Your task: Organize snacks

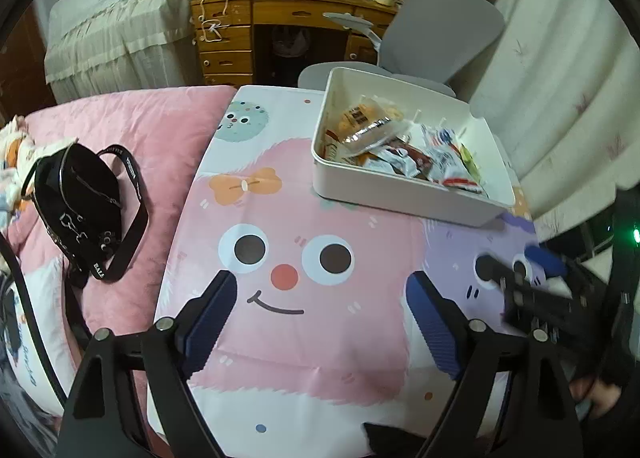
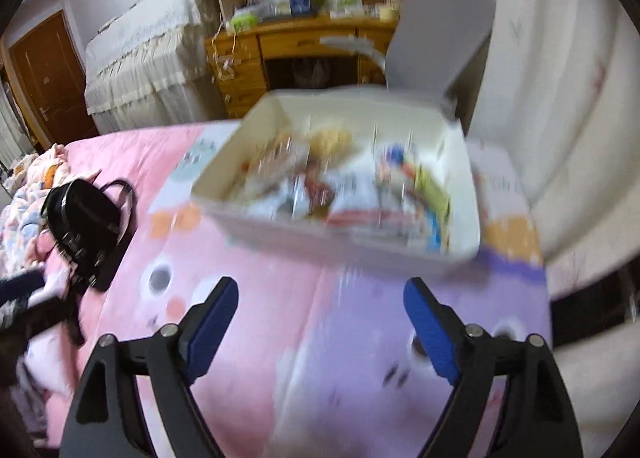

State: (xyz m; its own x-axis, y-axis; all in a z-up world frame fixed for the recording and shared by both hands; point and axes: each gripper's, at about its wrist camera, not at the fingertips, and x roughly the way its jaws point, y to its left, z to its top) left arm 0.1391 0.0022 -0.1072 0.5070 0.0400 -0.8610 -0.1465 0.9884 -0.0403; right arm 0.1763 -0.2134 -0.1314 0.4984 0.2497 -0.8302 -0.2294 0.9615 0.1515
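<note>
Two hand-held grippers hang angled steeply down over a cartoon-printed pink, white and lilac cloth [image 1: 320, 338] that covers the table, each with its jaws spread wide and nothing between them. The left gripper [image 1: 322, 290], black-framed with dark blue ribbed pads, hovers over the smiling pink face printed on the cloth, its fingertips clear of the surface. The right gripper [image 2: 320, 298], of the same build with brighter blue pads, is tilted over the lilac part of the print; its own view is smeared by motion blur, and in the left wrist view it shows as a blurred black-and-blue shape at the right edge, just beside the left gripper. A bit of a person's hand [image 1: 600, 398] shows below it at the frame's edge. The snacks, a heap of small foil and plastic packets [image 1: 404, 149] in orange, white, red and green wrappers, lie inside a white rectangular plastic bin [image 1: 384, 197] that stands on the far right part of the cloth, ahead of both grippers and apart from them. A black shoulder bag with a lettered strap [image 1: 84, 209] lies on the pink quilt [image 1: 168, 129] to the left. A grey office chair [image 1: 440, 29] and a wooden desk with drawers [image 1: 228, 37] stand behind.
</note>
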